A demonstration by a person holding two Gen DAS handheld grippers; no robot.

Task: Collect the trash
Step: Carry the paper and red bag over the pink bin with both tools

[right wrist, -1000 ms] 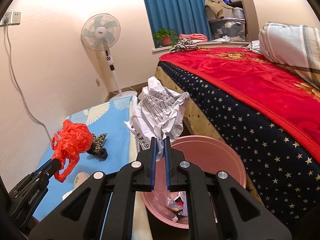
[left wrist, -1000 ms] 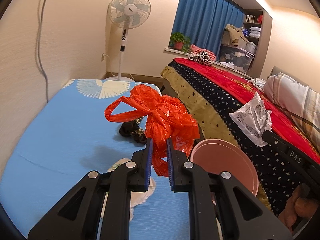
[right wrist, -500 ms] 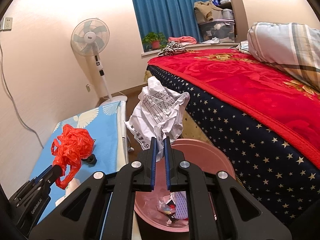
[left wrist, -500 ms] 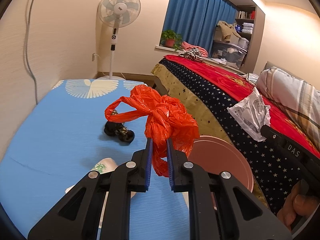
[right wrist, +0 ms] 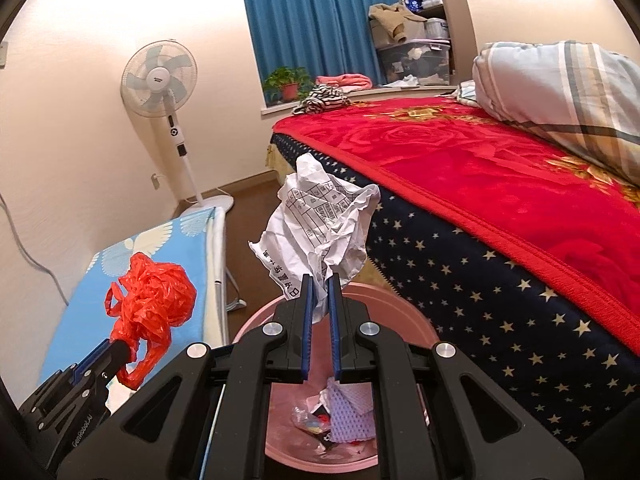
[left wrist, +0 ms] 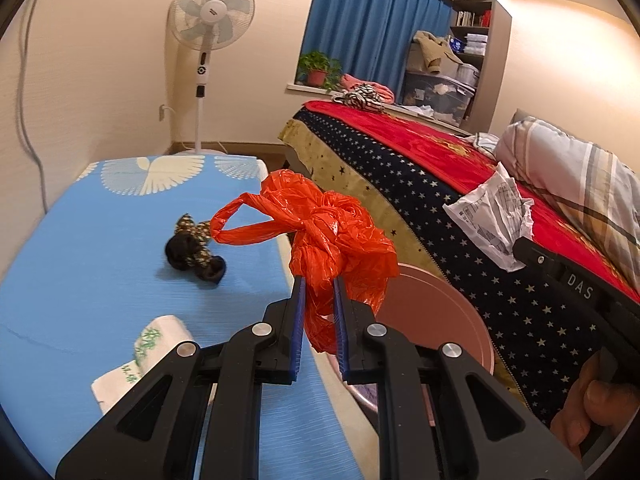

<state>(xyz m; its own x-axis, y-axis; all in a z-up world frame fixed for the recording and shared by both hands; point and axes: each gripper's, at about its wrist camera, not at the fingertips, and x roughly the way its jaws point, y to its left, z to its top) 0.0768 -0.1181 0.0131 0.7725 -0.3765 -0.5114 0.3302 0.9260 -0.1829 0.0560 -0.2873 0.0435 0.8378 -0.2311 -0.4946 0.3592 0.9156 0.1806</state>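
Clamping a crumpled orange plastic bag (left wrist: 336,236) between blue-padded jaws, left gripper (left wrist: 319,286) at 6 o'clock of its own view, bag bulging upward toward centre, one looped handle sticking out at 9 o'clock. Pinching a crumpled white sheet of printed paper (right wrist: 320,228) likewise, right gripper (right wrist: 319,284), jaws nearly together on the paper's lower corner, wad standing up above the fingertips.

Directly below the right gripper, at 6 o'clock: round pink plastic waste bin (right wrist: 404,316), open-topped, holding scraps of white, purple-checked and coloured rubbish at its bottom. Same bin in the left wrist view at 4 o'clock, just beside the bag's lower edge, partly hidden behind the gripper frame.

At 8 o'clock from the left gripper: folded white tissue pack with green print (left wrist: 140,356), lying on a light blue mat with white fan motifs (left wrist: 80,280). At 9 o'clock, farther out on the mat: small dark patterned fabric bundle (left wrist: 195,250), apart from the tissue pack.

At 3 o'clock in both views: bed with red floral blanket and navy star-patterned border (right wrist: 480,208), close beside the bin. Striped plaid pillow (right wrist: 560,80) at 2 o'clock on the bed.

At 11 o'clock: white pedestal fan (left wrist: 211,20) against the cream wall. At 12 o'clock: blue curtain (right wrist: 304,20), with a potted green plant (right wrist: 286,82) on the sill beneath it.

At 4 o'clock of the left wrist view: a person's fingers (left wrist: 588,404) wrapped round the right gripper's handle.
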